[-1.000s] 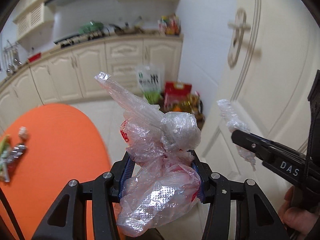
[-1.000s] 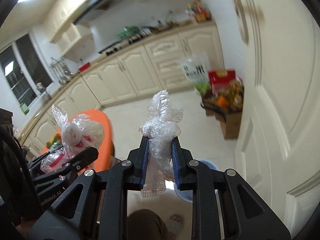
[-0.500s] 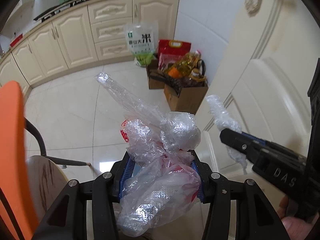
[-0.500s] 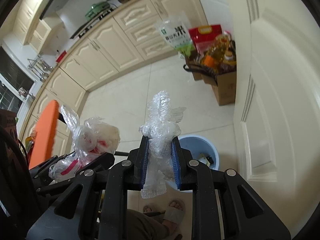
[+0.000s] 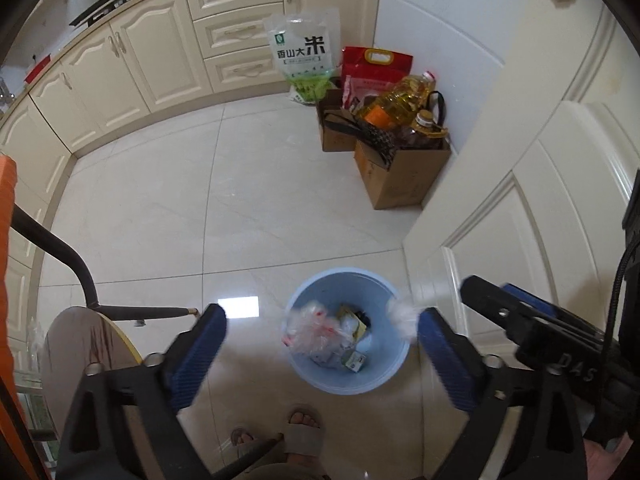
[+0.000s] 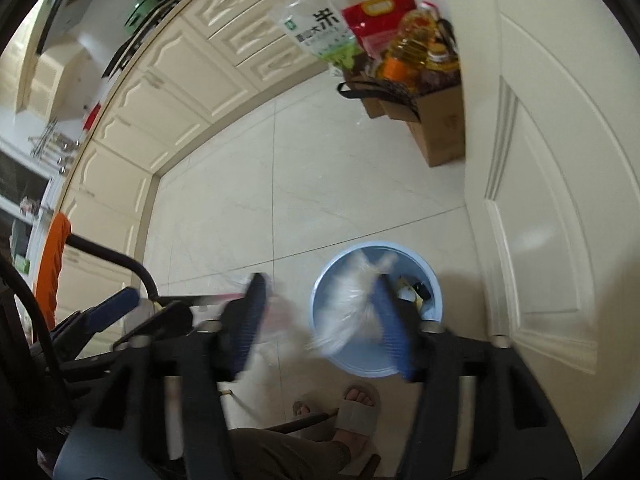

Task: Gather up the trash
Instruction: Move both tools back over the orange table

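Both your claws are hanging right over the blue trash bin [image 5: 347, 332] on the floor, pointing steeply down into it. The left claw [image 5: 322, 346] has just been opening and its jaws now stand about as wide as they go, with nothing between them. The crumpled clear bag with red print [image 5: 310, 326] lies down inside the bin on top of the other rubbish, directly below and a bit ahead of the blue pads [image 5: 198, 350].

The right claw [image 6: 320, 322] has also just been opening. Its jaws are parted, and the wad of clear plastic wrap [image 6: 354, 300] is a blurry smear hard against the right-hand pad, apparently mid-drop. I can't tell whether it's fully free or clinging to that pad. From the left wrist view you can see a white tuft of it [image 5: 402, 314] right at the bin's right rim, so that piece is the one cutting it close: it sits toward the door side [image 5: 540, 184] of the opening, not over the middle.

So the relation to watch is wrap versus rim. If it's stuck to the pad, I'd nudge the right claw a touch toward the bin's centre before shaking it off. Your sandalled feet [image 5: 296, 432] are just beside the bin's near edge.
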`<state>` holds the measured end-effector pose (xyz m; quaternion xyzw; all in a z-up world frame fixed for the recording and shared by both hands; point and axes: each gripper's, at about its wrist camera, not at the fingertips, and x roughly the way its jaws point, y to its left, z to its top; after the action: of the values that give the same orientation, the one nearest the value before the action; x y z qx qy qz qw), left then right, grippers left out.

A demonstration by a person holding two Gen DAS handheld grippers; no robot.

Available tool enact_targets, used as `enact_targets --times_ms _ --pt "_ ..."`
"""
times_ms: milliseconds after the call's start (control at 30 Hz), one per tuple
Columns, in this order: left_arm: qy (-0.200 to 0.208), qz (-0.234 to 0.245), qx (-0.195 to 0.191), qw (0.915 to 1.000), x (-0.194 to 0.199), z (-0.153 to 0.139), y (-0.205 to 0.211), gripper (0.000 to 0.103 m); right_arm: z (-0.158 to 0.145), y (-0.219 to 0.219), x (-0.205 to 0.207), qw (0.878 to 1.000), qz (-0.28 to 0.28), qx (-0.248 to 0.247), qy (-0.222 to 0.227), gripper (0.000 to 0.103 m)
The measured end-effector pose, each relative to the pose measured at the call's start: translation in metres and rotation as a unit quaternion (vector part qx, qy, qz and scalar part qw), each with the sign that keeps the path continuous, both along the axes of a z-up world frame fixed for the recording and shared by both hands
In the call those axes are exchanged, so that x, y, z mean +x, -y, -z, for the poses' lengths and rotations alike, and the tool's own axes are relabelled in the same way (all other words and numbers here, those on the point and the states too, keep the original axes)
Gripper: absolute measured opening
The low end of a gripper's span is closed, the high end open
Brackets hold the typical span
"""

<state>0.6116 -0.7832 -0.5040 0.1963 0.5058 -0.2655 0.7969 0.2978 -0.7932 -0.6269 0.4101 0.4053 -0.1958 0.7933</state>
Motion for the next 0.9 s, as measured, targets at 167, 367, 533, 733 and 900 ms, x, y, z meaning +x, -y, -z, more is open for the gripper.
enact_targets --times_ms 167,367,533,733,900 --pt "0.011 0.005 0.001 0.9999 -0.010 0.001 0.005 0.102 -0.007 0.005 -0.013 1.000 0.026 -0.007 -0.005 0.089" --pt "0.031 0.018 -0.010 0.9993 -0.039 -0.021 -0.003 0.102 -0.029 0.001 -0.035 0.998 0.058 -0.017 0.002 0.096" --pt "0.057 0.028 -0.032 0.9975 -0.067 -0.046 -0.020 0.102 -0.059 -0.010 -0.052 0.997 0.069 -0.033 0.018 0.101" --pt "0.101 0.022 -0.069 0.9923 -0.108 -0.090 -0.073 0.102 -0.107 -0.033 -0.063 0.995 0.068 -0.075 0.027 0.101" --pt "0.143 -0.005 -0.107 0.9839 -0.143 -0.127 -0.141 0.102 -0.160 -0.073 -0.060 0.989 0.046 -0.132 0.040 0.102"
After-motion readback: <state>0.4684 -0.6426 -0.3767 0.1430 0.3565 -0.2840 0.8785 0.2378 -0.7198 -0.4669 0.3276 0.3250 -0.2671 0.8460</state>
